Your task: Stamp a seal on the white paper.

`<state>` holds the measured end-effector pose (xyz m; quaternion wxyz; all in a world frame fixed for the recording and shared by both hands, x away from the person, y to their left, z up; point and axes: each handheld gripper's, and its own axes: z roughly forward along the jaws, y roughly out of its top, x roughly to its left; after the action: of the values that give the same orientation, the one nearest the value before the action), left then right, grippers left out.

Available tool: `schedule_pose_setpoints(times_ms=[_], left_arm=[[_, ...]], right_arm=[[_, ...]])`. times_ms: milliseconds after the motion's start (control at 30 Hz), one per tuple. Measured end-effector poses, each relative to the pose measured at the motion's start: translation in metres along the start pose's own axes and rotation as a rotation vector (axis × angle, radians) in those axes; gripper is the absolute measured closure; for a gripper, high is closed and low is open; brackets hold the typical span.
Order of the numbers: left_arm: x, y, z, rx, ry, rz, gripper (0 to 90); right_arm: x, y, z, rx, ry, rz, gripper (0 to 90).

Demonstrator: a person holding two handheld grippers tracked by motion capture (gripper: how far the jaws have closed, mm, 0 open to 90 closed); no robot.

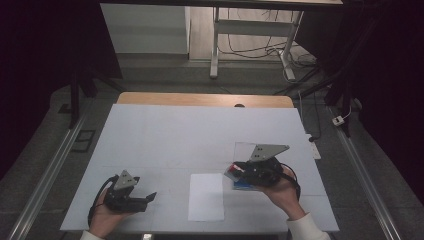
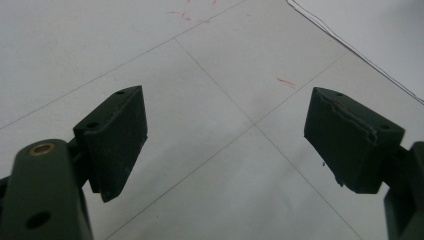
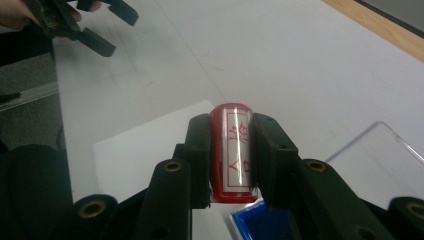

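Stamp [image 3: 233,150], a red cylinder, was clamped between the right gripper [image 3: 232,155] jaws, long axis along them, above the blue ink pad [image 3: 260,222]. White paper [image 1: 206,197] lay at nine o'clock from it. Left gripper [image 2: 225,135] gaped empty.

Table [image 1: 165,135] far half open; paper sheet [image 1: 206,197] lies flat btwn tools, ink-pad case [image 1: 248,150] blocks right.
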<state>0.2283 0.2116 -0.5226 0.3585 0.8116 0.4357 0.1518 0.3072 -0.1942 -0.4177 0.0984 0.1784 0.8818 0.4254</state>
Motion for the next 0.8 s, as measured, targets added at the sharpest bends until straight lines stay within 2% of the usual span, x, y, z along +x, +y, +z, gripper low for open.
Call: schedule_pose_setpoints(times_ms=[167, 800], left_arm=[[0.000, 0.000, 0.000, -0.001, -0.002, 0.000, 18.0], [0.000, 0.000, 0.001, 0.001, -0.005, -0.003, 18.0]], right_arm=[[0.011, 0.006, 0.005, 0.002, 0.019, -0.033, 70.0], [0.034, 0.011, 0.037, 0.075, 0.080, -0.082, 70.0]])
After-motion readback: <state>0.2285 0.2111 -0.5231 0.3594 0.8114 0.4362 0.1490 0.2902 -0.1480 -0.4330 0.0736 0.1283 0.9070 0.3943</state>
